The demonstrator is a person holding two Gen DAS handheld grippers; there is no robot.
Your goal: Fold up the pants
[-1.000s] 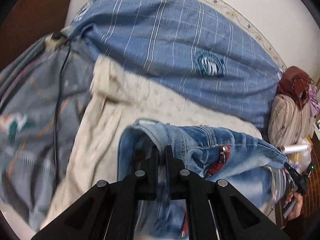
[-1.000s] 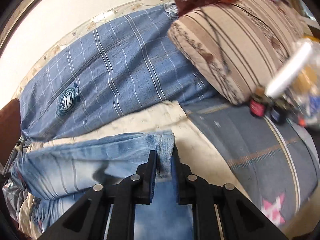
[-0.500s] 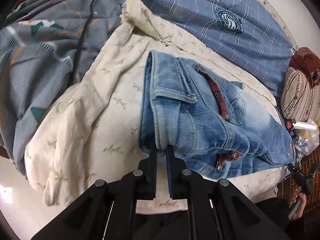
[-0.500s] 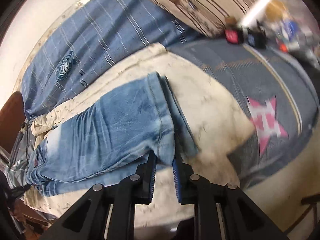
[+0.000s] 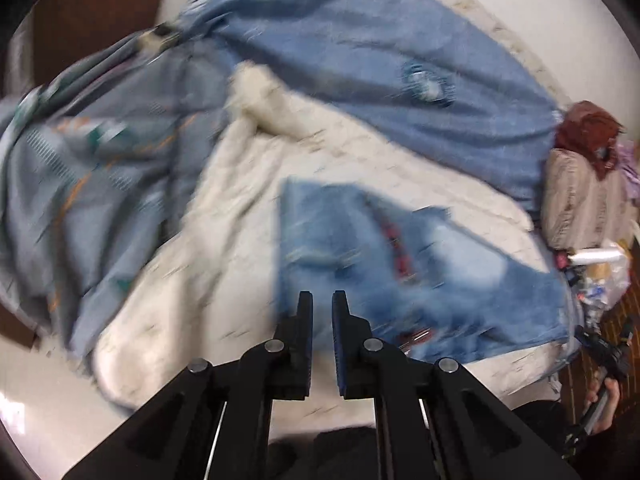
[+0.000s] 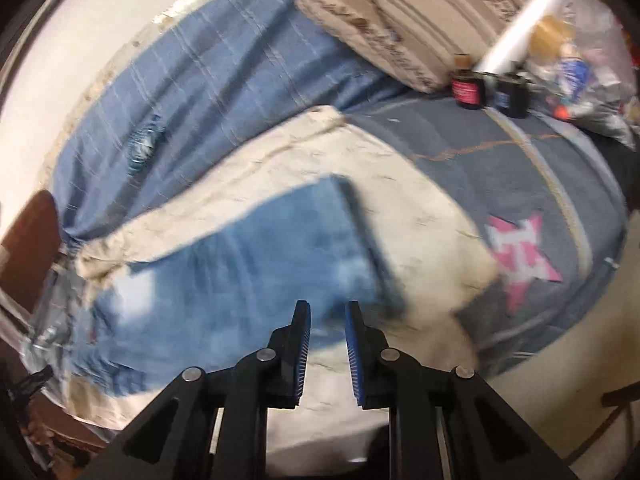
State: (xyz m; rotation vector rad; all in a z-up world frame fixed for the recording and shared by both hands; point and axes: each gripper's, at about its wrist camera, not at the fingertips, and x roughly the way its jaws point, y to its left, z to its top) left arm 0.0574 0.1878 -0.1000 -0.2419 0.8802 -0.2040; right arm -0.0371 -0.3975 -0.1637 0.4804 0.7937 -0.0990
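Note:
The blue jeans (image 5: 400,268) lie folded lengthwise on a cream blanket (image 5: 224,248) on the bed. In the left wrist view their waist end is nearest, with a red belt strip showing. My left gripper (image 5: 322,300) hovers just over the near waist edge, jaws slightly apart, nothing between them. In the right wrist view the jeans (image 6: 248,280) show their hem end, flat on the cream blanket (image 6: 416,216). My right gripper (image 6: 328,308) is over the near hem edge, jaws apart and empty. Both views are motion-blurred.
A blue striped quilt (image 5: 400,72) lies behind the jeans against the wall. A grey patterned sheet (image 5: 80,168) is bunched at the left. A striped pillow (image 6: 408,20), small dark bottles (image 6: 468,88) and a plastic bag (image 6: 580,68) sit at the right end.
Both grippers were shut on the jeans' edges and have laid them on the blanket. Both have now opened slightly, let go and pulled back.

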